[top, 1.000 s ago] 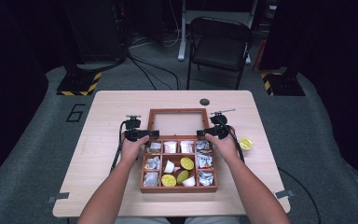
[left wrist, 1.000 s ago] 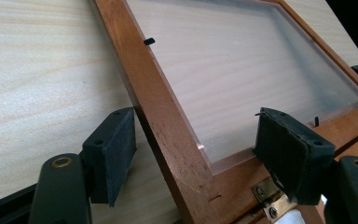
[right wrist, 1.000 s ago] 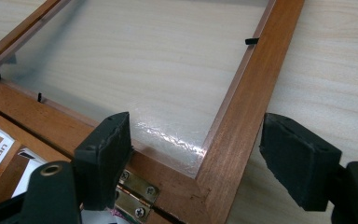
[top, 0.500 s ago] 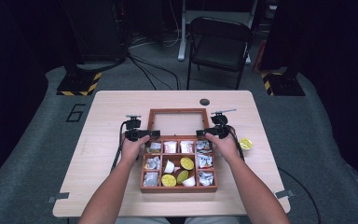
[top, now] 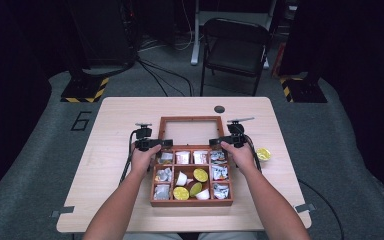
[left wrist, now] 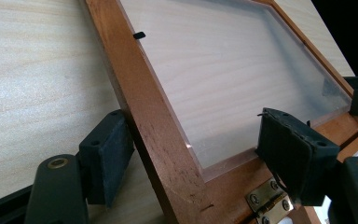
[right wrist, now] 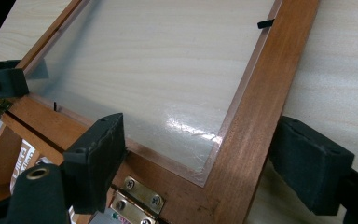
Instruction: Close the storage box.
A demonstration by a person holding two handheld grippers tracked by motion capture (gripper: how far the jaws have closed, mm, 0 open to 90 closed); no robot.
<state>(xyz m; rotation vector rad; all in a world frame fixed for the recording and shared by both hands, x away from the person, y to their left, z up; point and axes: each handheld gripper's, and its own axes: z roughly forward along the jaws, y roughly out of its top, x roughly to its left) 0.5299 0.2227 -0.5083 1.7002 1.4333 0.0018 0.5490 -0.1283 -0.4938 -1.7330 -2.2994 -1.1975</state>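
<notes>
Looking down: wooden box (top: 191,200) sits near the table's front edge, compartments full of packets and small cups.
Lid (top: 188,131): flipped back flat on the table (top: 125,112) behind the box, clear pane up.
Left gripper (top: 156,144): jaws straddle the lid frame's corner by a brass hinge (left wrist: 266,201), pads off the wood, so open.
Right gripper (top: 220,142): same deal at the other hinge corner, jaws just widened, gap both sides.
Off right: yellow cup (top: 263,153).
Farther back: chair (top: 236,45).

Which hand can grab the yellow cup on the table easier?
Probably right. The right hand-held gripper, jaws just opening astride the lid frame, is nearest the yellow cup; the left hand-held gripper is beyond the box.
</notes>
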